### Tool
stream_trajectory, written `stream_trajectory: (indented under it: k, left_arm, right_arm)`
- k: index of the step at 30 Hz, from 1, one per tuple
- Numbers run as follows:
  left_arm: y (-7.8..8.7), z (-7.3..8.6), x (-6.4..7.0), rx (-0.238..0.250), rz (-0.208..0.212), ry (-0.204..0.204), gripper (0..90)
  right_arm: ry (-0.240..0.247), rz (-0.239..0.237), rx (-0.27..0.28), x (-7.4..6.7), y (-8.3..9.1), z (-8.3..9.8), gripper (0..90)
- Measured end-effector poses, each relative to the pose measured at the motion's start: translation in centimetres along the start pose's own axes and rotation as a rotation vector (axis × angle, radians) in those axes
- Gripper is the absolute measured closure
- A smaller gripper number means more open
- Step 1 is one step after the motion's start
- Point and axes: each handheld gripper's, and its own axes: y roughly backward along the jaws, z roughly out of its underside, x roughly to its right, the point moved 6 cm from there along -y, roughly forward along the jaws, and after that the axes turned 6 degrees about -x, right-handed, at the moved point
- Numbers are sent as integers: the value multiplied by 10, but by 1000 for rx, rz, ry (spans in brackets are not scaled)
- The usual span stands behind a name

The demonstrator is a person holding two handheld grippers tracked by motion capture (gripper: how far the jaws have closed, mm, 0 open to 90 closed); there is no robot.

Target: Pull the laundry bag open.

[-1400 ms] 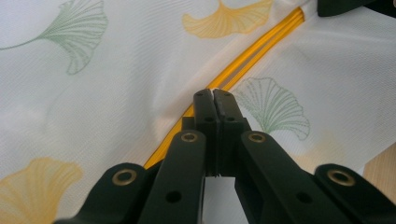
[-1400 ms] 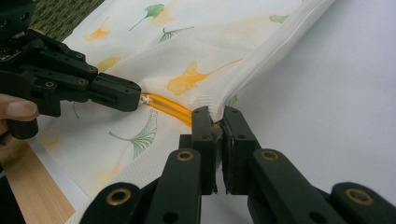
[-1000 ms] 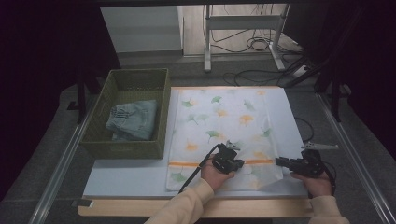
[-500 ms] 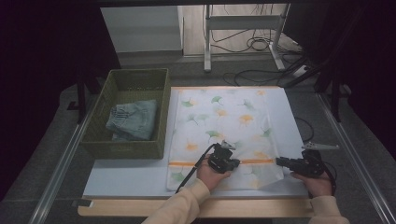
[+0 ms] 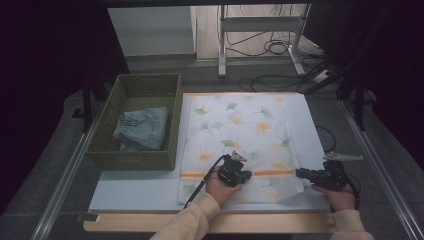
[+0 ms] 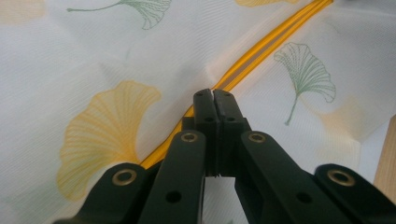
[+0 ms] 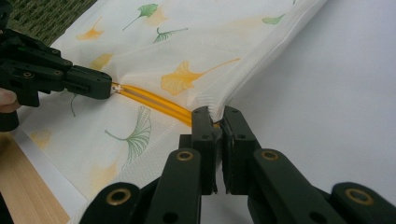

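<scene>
A white cloth cover (image 5: 240, 125) printed with ginkgo leaves lies flat on the white mat. A yellow zipper (image 5: 272, 173) runs across it near the front. My left gripper (image 5: 246, 174) rests on the zipper line, its jaws shut (image 6: 213, 97) on the zipper pull (image 7: 116, 87). The zipper band (image 6: 261, 51) runs on beyond the tips. My right gripper (image 5: 300, 173) is at the cover's right edge, shut (image 7: 215, 116) on the cloth edge (image 7: 243, 79) where the zipper (image 7: 154, 102) ends. The left gripper (image 7: 108, 88) points along the zipper in the right gripper view.
A green woven basket (image 5: 132, 155) stands left of the cover with folded denim (image 5: 142, 129) inside. The white mat (image 5: 135, 187) lies on a wooden board (image 5: 280, 223) at the front edge. Cables (image 5: 270, 47) and a metal stand (image 5: 222, 45) lie beyond the table.
My left gripper has slid a little to the left along the zipper. The right gripper has stayed put on the cloth edge.
</scene>
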Motion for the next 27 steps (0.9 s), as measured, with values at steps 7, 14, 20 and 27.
stream_trajectory:
  k: [7, 14, 20, 27]
  left_arm:
    - [5, 3, -6, -6, -10, 1, 900]
    - [8, 5, -8, -5, -14, 4, 900]
    - [11, 8, -13, -8, -18, 11, 900]
    - [16, 12, -17, -9, -29, 17, 900]
  right_arm:
    - [1, 3, 2, 1, 0, 0, 843]
    - [0, 5, 5, 0, 0, 0, 843]
    - [5, 3, 6, 0, 0, 0, 843]
    - [5, 2, 6, 0, 1, 0, 842]
